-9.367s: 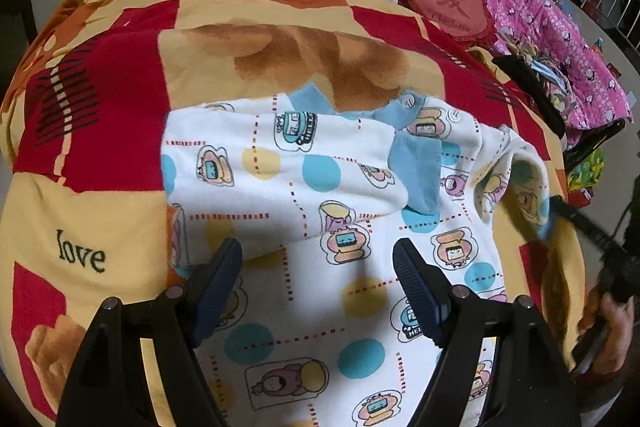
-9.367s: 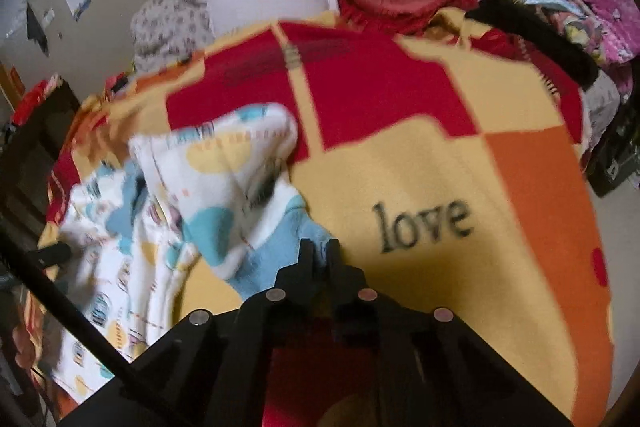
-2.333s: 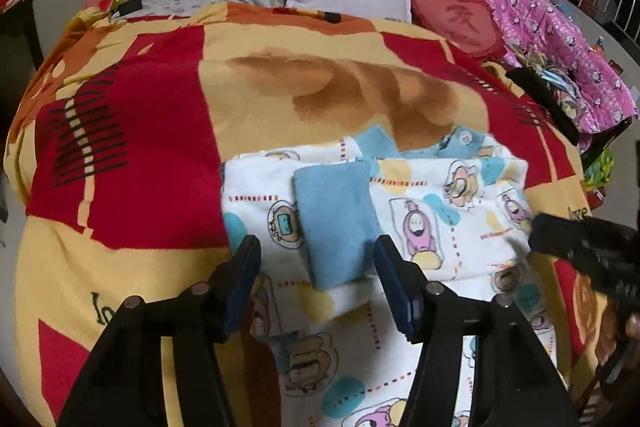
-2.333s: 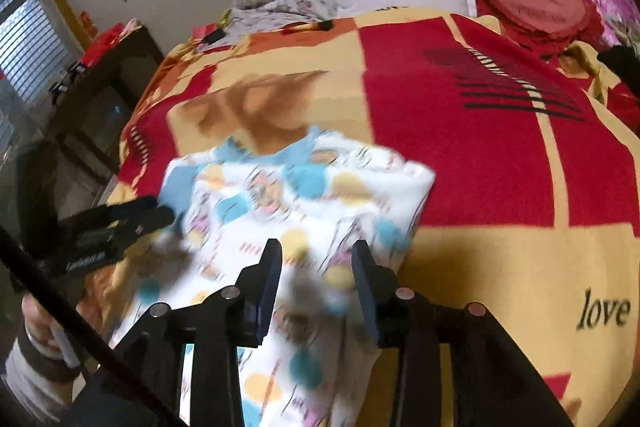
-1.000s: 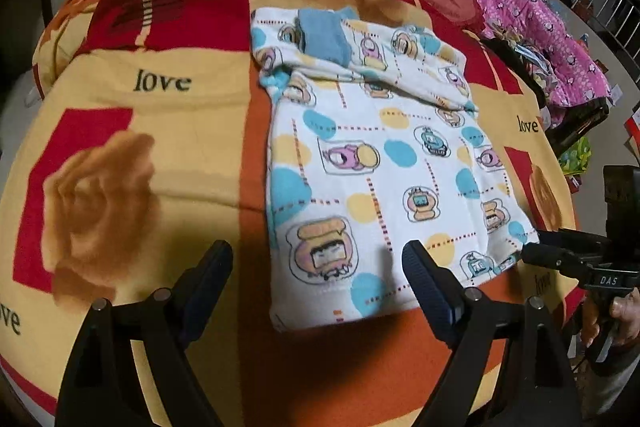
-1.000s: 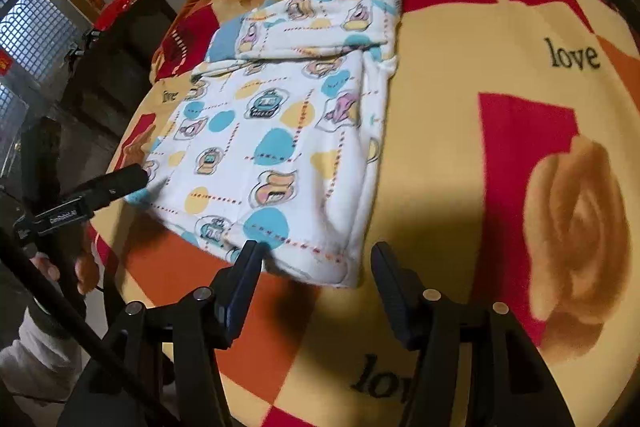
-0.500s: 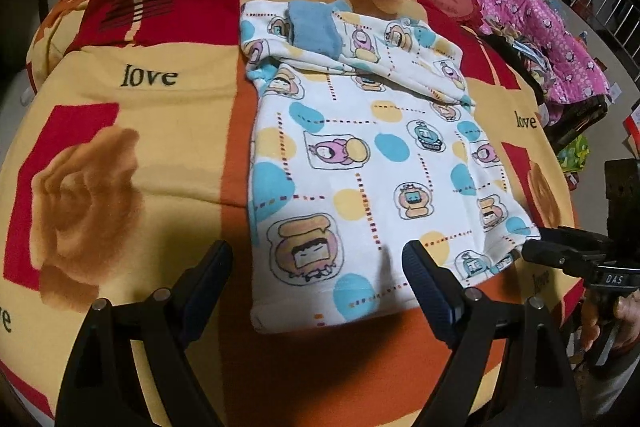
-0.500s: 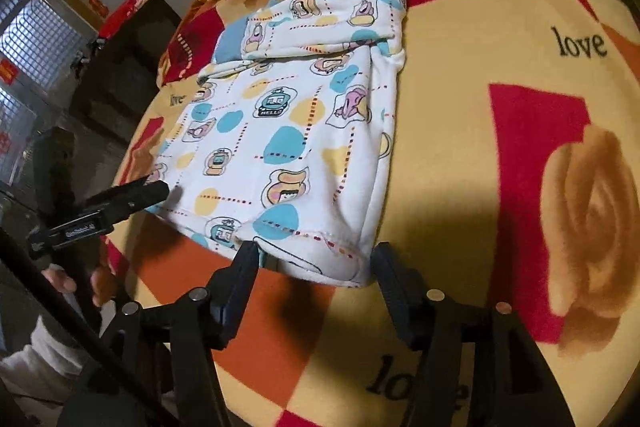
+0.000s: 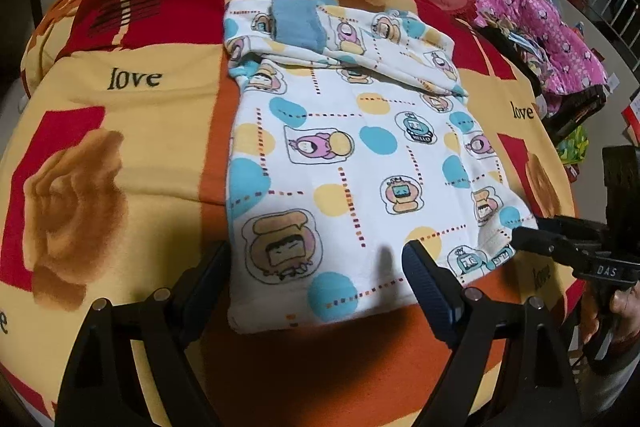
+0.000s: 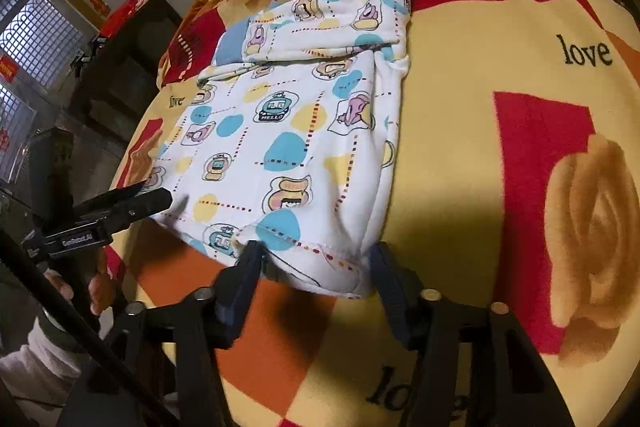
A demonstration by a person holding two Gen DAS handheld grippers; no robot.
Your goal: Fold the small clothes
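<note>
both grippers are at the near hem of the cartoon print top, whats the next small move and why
Probably close both on the hem. The right gripper, whose jaws have just been closing, straddles one near corner of the top without clearly pinching it; the left gripper stands open over the other. Sleeves already lie folded in, so lifting the hem comes next.

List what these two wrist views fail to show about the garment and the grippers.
- Garment underside: hidden in both views by its own top layer.
- Blue cuff: in the right wrist view, partly covered by the folded sleeve.
- Right gripper: whether its pads press the hem, unclear; the bunched fabric hides contact.
- Left gripper: handle and hand cut off by the lower edge.
</note>
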